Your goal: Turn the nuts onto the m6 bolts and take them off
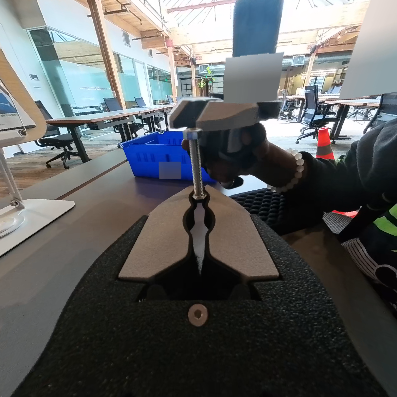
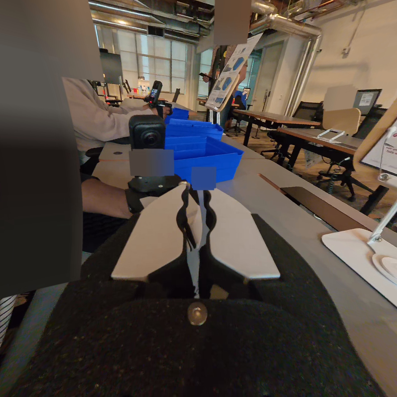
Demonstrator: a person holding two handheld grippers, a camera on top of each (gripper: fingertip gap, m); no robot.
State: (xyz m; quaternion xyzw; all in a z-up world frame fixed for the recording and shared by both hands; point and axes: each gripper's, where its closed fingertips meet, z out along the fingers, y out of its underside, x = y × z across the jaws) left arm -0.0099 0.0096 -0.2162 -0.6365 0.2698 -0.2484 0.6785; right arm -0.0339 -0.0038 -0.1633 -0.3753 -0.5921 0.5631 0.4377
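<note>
Left wrist view — silvery threaded bolt point(image 1: 196, 165) upright, head pinched in left hand-held gripper point(image 1: 199, 196), nut point(image 1: 191, 133) in right hand-held gripper point(image 1: 194, 126).

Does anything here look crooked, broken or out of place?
Nothing stands out. The bolt stands upright, its head clamped in the left gripper, while the right gripper grips the nut on its top end. The blue bin sits level on the table.
</note>
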